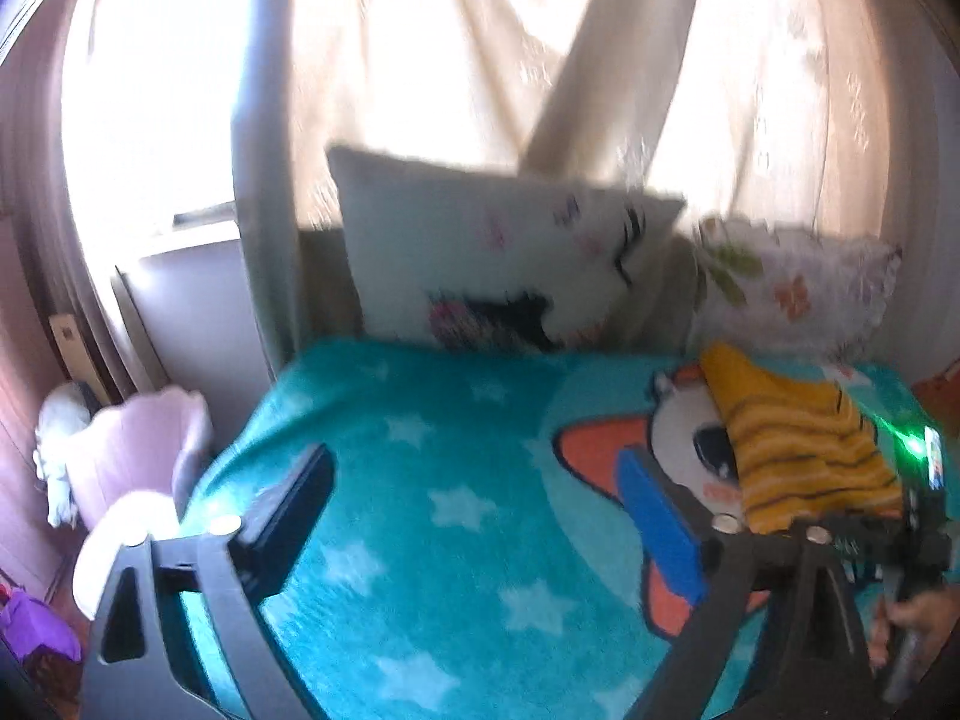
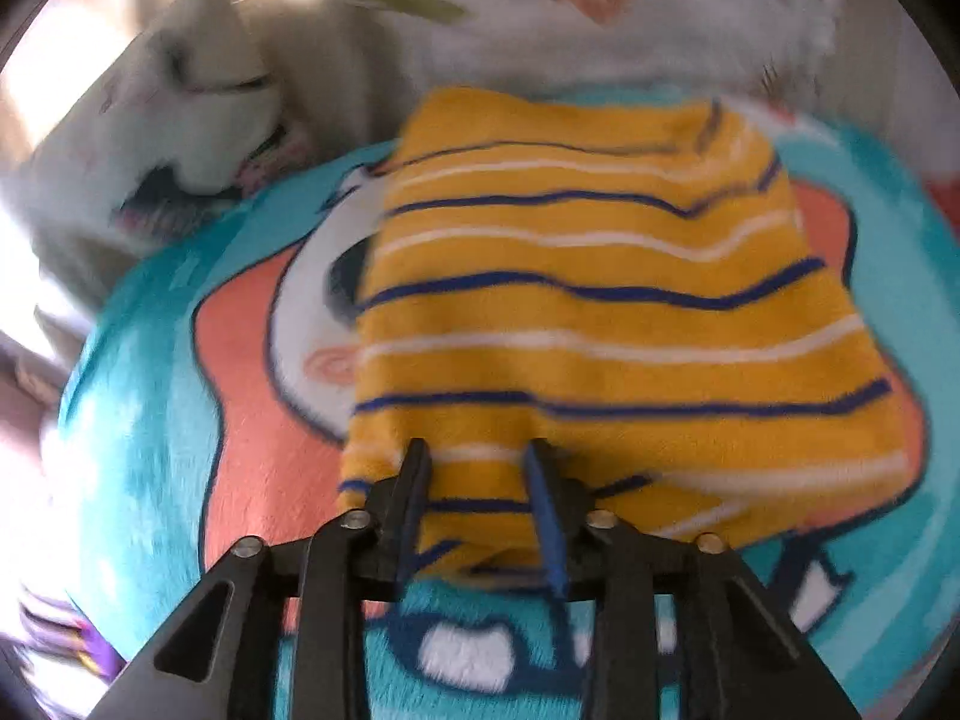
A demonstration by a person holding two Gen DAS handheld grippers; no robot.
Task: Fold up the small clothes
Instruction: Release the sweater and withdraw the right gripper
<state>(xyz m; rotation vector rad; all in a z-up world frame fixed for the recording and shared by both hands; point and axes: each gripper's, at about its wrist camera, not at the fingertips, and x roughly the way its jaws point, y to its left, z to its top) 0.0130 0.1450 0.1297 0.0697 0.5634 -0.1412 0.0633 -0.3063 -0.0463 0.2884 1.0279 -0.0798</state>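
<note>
A small yellow garment (image 2: 600, 312) with navy and white stripes lies folded on the teal cartoon blanket (image 2: 156, 420). My right gripper (image 2: 480, 474) points down at its near edge. The jaws stand partly apart, and the cloth lies flat between the fingers (image 2: 414, 480) without being pinched. In the left wrist view the same garment (image 1: 798, 450) sits at the right, near the pillows. My left gripper (image 1: 480, 498) hovers wide open over bare blanket (image 1: 420, 450) to the garment's left, with nothing between its fingers. The right gripper's body (image 1: 924, 480), with a green light, shows at the right edge, held by a hand (image 1: 918, 618).
A white cat-face pillow (image 1: 510, 252) and a flowered pillow (image 1: 798, 282) lean against the curtained window at the bed's far end. Left of the bed stand a pink chair (image 1: 138, 456) and a white soft toy (image 1: 57, 450). Something purple (image 1: 36, 630) lies on the floor.
</note>
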